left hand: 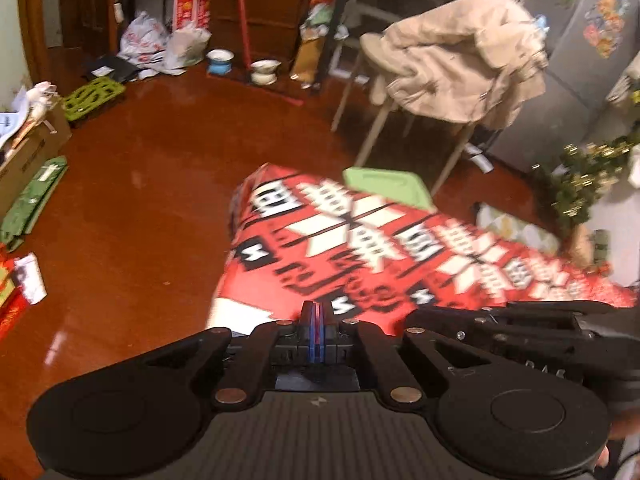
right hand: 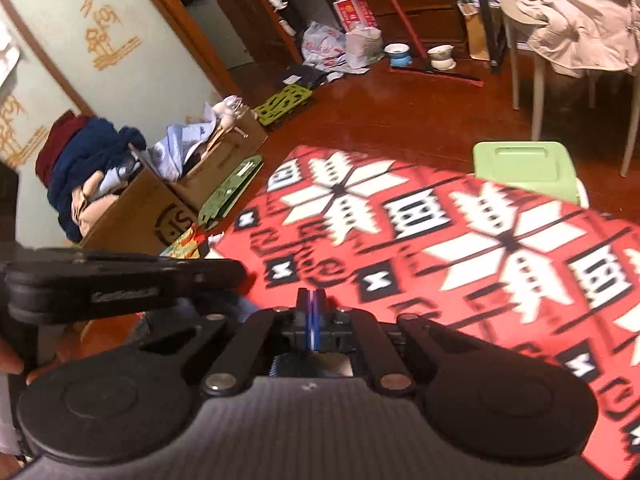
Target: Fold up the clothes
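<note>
Both grippers were seen angled downward, the left gripper (left hand: 315, 307) and right gripper (right hand: 311, 295) each with jaws closed and nothing visibly pinched. The red patterned cloth (right hand: 460, 240) was spread across the frame's centre and right over a glossy wooden floor (left hand: 140, 200), whose bare stretch lay at left. Cardboard boxes (right hand: 160, 208) were crowded at centre left.

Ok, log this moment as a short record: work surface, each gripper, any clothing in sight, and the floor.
surface: red patterned cloth, green stool at its far edge
left gripper: shut, nothing visible between the fingers
right gripper: shut, nothing visible between the fingers
clothing: beige coat draped on a chair; blue and dark red clothes piled by cardboard boxes
floor: red-brown, glossy, cluttered along the walls
</note>
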A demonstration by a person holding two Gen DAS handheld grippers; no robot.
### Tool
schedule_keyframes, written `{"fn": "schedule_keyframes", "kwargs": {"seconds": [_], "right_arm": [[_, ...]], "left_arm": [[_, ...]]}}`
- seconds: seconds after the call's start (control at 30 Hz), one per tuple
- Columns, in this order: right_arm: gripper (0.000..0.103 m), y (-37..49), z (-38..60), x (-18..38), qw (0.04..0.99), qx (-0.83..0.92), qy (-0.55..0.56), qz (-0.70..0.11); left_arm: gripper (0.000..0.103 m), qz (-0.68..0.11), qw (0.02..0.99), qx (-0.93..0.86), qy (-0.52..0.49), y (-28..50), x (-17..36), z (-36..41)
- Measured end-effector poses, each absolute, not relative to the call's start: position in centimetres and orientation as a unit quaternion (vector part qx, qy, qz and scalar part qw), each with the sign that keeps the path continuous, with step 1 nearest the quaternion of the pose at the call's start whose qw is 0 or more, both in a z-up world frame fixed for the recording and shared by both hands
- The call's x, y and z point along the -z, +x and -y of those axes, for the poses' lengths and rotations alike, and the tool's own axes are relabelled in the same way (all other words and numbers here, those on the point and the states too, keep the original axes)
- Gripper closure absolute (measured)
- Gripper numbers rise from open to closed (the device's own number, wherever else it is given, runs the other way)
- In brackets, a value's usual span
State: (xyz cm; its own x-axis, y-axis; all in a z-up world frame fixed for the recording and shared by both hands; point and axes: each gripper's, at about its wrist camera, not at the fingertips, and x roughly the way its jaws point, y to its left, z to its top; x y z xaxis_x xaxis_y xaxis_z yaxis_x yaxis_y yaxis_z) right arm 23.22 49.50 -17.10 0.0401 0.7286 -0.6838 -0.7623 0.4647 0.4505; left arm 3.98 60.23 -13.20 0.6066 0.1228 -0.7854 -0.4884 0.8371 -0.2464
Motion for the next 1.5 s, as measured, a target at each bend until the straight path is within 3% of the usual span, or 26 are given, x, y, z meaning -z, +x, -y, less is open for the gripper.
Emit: {"fn": "schedule_keyframes", "kwargs": {"seconds": [0.3,0.53,0.73,1.03,1.1,1.13,1.5], "right_arm": [[0.103,22.5,-46.3,17.2,0.688,-0.548,-0.030,-0.475],[0.096,24.2,-44.4,16.2,0.712,-0.520,0.001,-0.471],[0.096,21.0,-45.5,15.3,0.684,-0.564,-0.021,-0.461],[0.096,15.7,-49.5,15.5,0.646,-0.603,-0.021,-0.468],[0.097,15.3,-50.9,16.2,0.651,-0.594,-0.033,-0.471],[0.103,15.3,-51.6,16.6,0.658,-0.588,-0.043,-0.470],[0.100,17.1,-52.0,15.2,0.704,-0.545,-0.031,-0.454]], "left_arm": [[0.101,-0.449,0.857,-0.155,-0.197,3.5,14.5,-57.6],[0.096,-0.396,0.872,-0.170,-0.232,0.0,12.4,-59.1],[0.096,-0.408,0.872,-0.167,-0.211,-2.0,11.4,-59.3],[0.096,-0.387,0.869,-0.168,-0.258,-3.5,14.3,-60.4],[0.096,-0.382,0.869,-0.176,-0.262,-3.3,14.7,-60.7],[0.098,-0.379,0.868,-0.179,-0.265,-3.2,15.0,-61.0],[0.099,-0.349,0.867,-0.185,-0.305,-2.2,14.8,-62.1]]}}
